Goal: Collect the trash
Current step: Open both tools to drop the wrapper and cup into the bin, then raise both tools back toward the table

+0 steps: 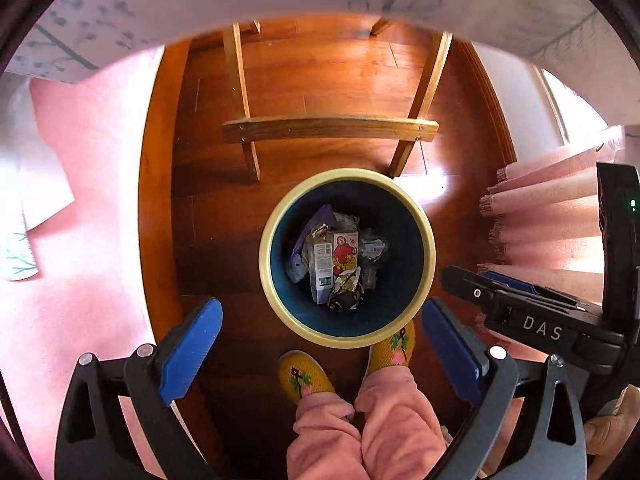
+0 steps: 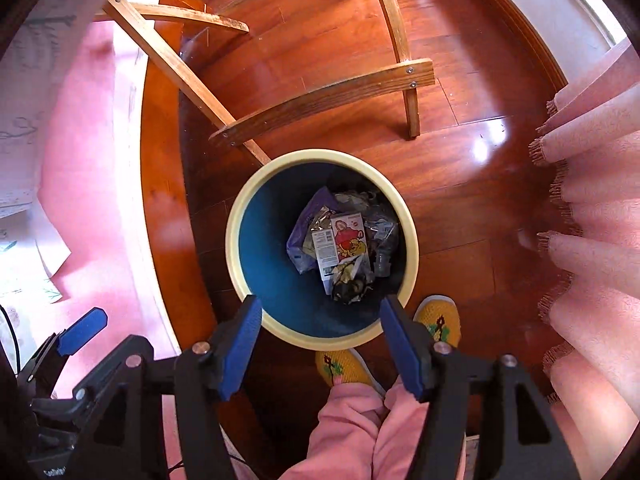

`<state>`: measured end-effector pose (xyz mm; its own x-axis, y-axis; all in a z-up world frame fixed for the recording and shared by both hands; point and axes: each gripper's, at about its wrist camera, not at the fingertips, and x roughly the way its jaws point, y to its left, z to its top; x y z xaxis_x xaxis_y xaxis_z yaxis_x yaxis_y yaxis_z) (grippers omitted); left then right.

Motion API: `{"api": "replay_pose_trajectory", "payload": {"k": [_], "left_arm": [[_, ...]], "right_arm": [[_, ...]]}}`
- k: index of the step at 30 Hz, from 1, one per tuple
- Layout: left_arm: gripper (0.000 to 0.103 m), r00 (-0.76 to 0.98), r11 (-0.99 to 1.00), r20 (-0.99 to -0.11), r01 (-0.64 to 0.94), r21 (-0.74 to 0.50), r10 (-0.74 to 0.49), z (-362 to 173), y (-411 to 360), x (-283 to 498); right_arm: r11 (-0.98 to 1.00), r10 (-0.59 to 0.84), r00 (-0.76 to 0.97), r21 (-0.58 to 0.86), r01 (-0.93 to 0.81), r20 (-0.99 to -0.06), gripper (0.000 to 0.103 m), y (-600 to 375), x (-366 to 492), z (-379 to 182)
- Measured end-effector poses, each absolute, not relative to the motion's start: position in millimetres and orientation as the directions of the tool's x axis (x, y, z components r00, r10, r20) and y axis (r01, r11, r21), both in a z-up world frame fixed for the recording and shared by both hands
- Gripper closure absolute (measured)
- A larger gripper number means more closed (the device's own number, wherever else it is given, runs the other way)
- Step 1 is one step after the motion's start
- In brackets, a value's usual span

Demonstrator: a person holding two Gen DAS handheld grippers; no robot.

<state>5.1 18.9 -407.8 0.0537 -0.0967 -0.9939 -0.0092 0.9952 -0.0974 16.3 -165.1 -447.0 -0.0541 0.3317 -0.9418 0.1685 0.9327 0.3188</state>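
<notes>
A round bin with a cream rim [image 1: 429, 236] and dark blue inside stands on the wooden floor, seen from above; it also shows in the right wrist view [image 2: 236, 216]. In it lies trash [image 1: 338, 258]: a small carton with a red cartoon picture, wrappers and a purple bag, also in the right wrist view [image 2: 344, 248]. My left gripper [image 1: 320, 344] is open and empty above the bin's near rim. My right gripper [image 2: 320, 340] is open and empty above the near rim too; it also shows at the right of the left wrist view [image 1: 520, 304].
A wooden chair frame [image 1: 328, 128] stands just beyond the bin. Pink fringed cloth [image 2: 592, 216] hangs at the right, a pink cover [image 1: 80, 208] at the left. The person's yellow slippers [image 1: 304, 376] and pink trousers are below the bin.
</notes>
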Motion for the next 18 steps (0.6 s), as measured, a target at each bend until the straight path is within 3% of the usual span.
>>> {"api": "replay_pose_trajectory", "payload": {"k": [7,18], "left_arm": [[0.004,0.142,0.995,-0.985,-0.021,-0.101,-0.097,-339,27,1],[0.004,0.29,0.994,-0.951,0.01,-0.105,-0.104,-192,46,-13]], "right_arm": [[0.929,0.333,-0.038,0.321,0.186,-0.942,0.041,-166,11,-391],[0.927,0.347,0.053,0.351,0.134,-0.936,0.041,-160,-1,-257]]}}
